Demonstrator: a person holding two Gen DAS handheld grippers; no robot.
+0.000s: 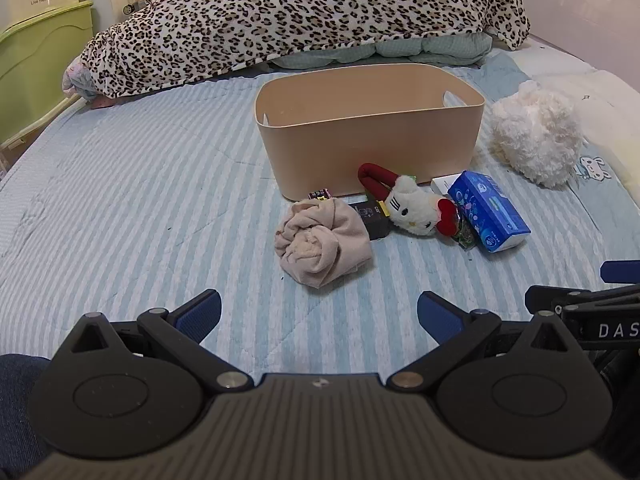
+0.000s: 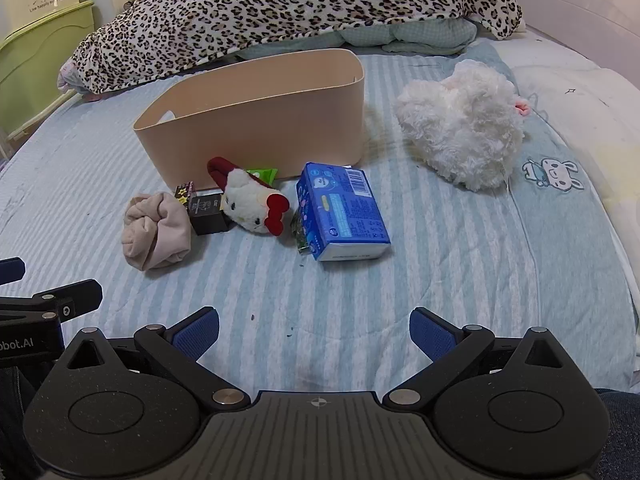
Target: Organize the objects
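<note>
A beige plastic bin [image 1: 368,136] [image 2: 256,120] stands on the striped bed. In front of it lie a rolled beige cloth [image 1: 324,240] [image 2: 158,232], a small black box [image 1: 374,218] [image 2: 208,212], a white cat plush with a red bow [image 1: 412,208] [image 2: 252,204], a blue tissue pack [image 1: 490,212] [image 2: 344,216] and a small green packet [image 2: 262,174]. A fluffy white plush [image 1: 536,132] [image 2: 460,124] lies to the right. My left gripper [image 1: 319,316] is open and empty, short of the cloth. My right gripper [image 2: 314,332] is open and empty, short of the tissue pack.
A leopard-print blanket [image 1: 304,16] [image 2: 288,4] is piled behind the bin. A green bed frame [image 1: 40,64] stands at the left. The other gripper shows at the right edge of the left wrist view [image 1: 592,312] and at the left edge of the right wrist view [image 2: 36,320].
</note>
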